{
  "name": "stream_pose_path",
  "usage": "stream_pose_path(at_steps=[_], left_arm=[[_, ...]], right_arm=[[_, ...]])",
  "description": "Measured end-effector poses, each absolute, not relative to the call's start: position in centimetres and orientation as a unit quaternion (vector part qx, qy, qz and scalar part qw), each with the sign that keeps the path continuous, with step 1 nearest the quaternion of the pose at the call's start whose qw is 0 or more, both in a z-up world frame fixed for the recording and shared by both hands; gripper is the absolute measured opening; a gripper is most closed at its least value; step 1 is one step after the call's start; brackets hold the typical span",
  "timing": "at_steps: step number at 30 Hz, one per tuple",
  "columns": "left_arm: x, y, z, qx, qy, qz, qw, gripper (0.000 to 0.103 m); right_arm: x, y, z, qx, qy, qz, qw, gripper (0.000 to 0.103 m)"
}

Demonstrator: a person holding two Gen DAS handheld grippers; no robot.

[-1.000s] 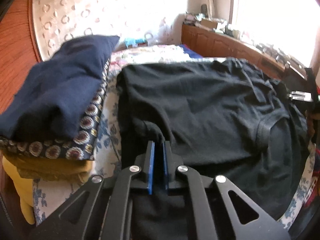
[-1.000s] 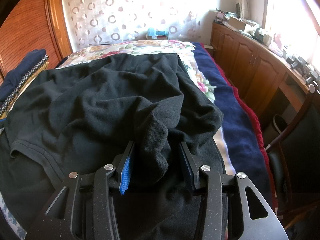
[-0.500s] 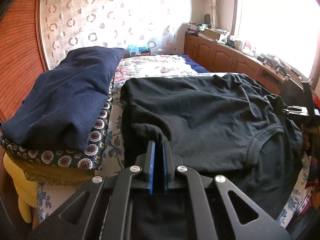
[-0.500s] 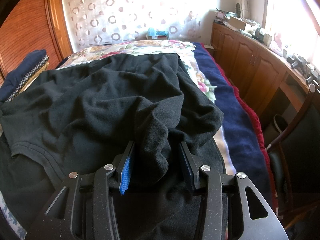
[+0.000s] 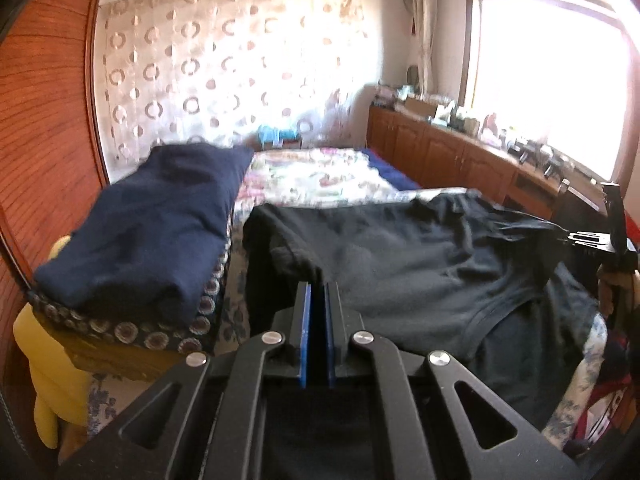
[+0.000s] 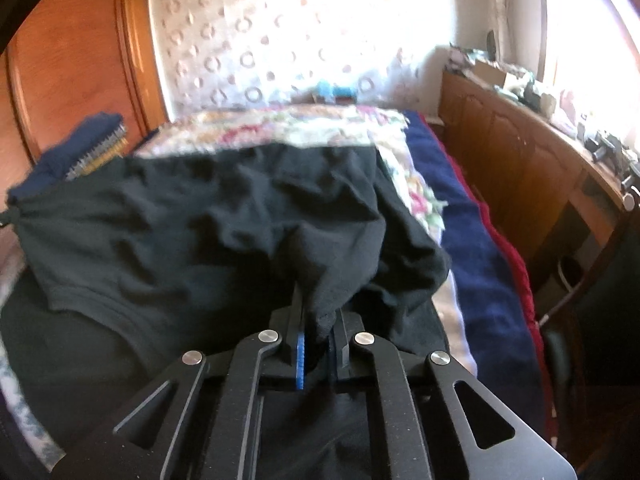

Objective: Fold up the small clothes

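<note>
Black T-shirt (image 5: pixel 420 264) clamped at two places by our grippers, spread over the floral bedspread (image 5: pixel 320 172).

Nearest us, the left gripper (image 5: pixel 318 292) has its blue pads (image 5: pixel 306 336) pressed together on a bunched edge of the shirt, and the right gripper (image 6: pixel 316 312) is likewise closed tight on a gathered fold of black cloth. Between the two grips the shirt lies rumpled across the bedspread, its ribbed neckline (image 5: pixel 504 308) turned toward the right gripper. Just beside the shirt, on its left-gripper side, a folded navy garment (image 5: pixel 148 228) tops a stack with a circle-patterned cloth (image 5: pixel 132 330) and a yellow one (image 5: pixel 48 368) beneath. Beyond the shirt the bedspread runs bare toward a ring-patterned curtain (image 5: pixel 224 68); a wooden cabinet (image 6: pixel 520 168) stands along the shirt's far side under the bright window (image 5: pixel 548 76).
</note>
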State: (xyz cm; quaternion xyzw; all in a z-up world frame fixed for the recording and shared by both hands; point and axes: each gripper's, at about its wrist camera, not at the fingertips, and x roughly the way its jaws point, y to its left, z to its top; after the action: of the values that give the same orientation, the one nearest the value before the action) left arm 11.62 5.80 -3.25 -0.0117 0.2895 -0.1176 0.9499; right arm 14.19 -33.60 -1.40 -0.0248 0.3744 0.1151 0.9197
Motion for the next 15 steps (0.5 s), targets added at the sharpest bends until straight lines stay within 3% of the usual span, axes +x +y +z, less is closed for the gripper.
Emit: stream_pose_path(at_steps=[8,15], left_arm=[[8.2,7.1,-1.1,-0.030,0.257,-0.124,0.958,0.003],[4.9,7.6,-1.2,-0.027,0.252,-0.128,0.959,0.003]], right_arm=[[10.7,-35.6,4.4,-0.008,0.328,0.146,0.933,0.005],[7.5,-37.3,6.1,-0.005,0.324,0.159,0.933,0.005]])
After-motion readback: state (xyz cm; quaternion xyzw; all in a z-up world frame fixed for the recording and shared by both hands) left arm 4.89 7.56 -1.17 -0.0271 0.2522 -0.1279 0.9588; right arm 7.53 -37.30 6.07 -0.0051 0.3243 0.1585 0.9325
